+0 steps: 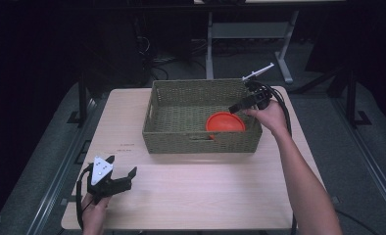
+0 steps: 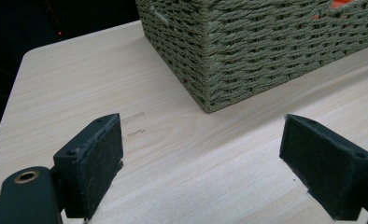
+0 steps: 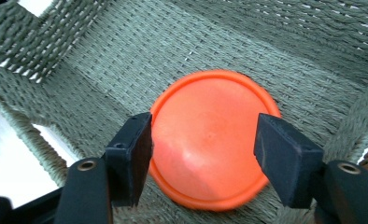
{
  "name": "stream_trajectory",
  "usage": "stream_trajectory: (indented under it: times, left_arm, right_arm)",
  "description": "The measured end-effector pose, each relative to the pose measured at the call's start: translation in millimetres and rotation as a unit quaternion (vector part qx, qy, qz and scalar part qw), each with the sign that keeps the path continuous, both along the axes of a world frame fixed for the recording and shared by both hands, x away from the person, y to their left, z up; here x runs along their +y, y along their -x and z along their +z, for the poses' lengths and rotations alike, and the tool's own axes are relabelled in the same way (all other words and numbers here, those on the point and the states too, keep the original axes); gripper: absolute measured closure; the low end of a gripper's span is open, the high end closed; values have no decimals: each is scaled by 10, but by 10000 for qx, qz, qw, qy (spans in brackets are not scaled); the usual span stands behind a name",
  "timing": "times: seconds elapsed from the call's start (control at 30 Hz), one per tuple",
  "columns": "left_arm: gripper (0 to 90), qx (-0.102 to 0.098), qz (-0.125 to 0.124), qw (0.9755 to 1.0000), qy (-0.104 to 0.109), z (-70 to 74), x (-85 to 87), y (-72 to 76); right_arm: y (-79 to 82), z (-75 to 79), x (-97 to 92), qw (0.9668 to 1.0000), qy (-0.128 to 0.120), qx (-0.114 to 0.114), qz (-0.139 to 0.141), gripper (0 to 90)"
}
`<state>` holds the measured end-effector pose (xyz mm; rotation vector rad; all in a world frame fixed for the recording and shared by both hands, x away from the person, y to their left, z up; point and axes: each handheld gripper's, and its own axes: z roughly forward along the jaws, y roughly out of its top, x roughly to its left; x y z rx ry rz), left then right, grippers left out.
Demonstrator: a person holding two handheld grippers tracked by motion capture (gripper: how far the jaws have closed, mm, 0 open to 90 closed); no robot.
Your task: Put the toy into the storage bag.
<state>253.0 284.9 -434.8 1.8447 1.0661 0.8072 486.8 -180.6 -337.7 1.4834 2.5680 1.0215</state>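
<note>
One orange disc (image 3: 213, 140) lies flat on the basket (image 1: 171, 134) floor, toward the basket's right end near the front wall in the high view. It's round, so no long axis to fuss over. Your right gripper (image 3: 203, 149) hangs just above it, jaws spread apart with nothing pinched, the disc below the gap. Your left gripper (image 1: 116, 172) sits far off at lower left over the table (image 1: 205, 191), wide open and empty. One basket, one disc, two grippers.
</note>
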Motion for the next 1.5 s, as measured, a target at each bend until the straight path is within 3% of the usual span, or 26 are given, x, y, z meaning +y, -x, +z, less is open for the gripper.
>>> stream_trajectory:
  times: [0.17,0.6,1.13,1.5]
  left_arm:
    - [128,9,13,10000,-7,0,4,-5]
    - [128,4,8,10000,-11,2,1,1]
    - [128,3,11,10000,-15,1,-1,1]
    - [128,14,19,10000,-32,4,-1,4]
  right_arm:
    - [41,28,0,10000,-35,50,68,326]
    - [276,284,-24,9990,-213,-270,270,283]
    - [539,371,-239,9979,-360,-412,345,255]
    - [690,341,-429,9977,-450,-416,293,240]
